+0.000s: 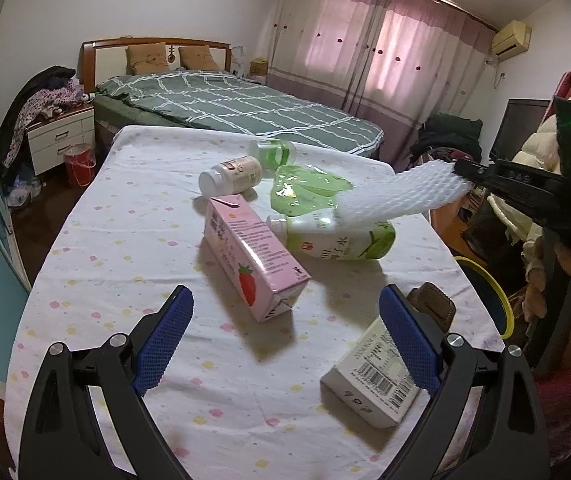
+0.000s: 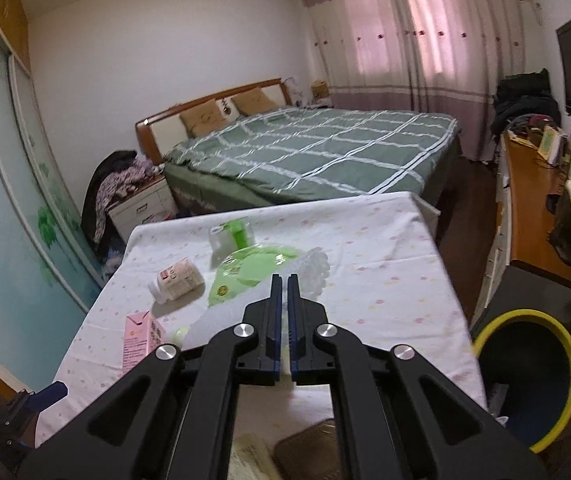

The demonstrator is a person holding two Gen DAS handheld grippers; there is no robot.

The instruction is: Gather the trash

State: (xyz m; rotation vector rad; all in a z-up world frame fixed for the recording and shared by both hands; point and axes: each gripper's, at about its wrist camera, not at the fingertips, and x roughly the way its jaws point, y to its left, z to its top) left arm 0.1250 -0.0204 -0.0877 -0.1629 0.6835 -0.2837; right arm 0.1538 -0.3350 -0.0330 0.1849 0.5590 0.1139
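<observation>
A worktop [image 1: 133,216] draped in a white cloth with pastel dots is standing in a bedroom, a green checked bed [image 1: 245,108] lying beyond it and pink curtains [image 1: 385,52] hanging behind. The right tongs [image 1: 461,172] are clamping a white foam net sleeve [image 1: 397,196], soft and honeycombed, its long axis slanting down from the tongs toward the worktop above a green-labelled bottle [image 1: 341,240]. The left tongs [image 1: 285,332] are standing wide apart, empty, near a pink carton [image 1: 253,256]. A yellow-rimmed bin [image 2: 525,376] is sitting beside the worktop.
</observation>
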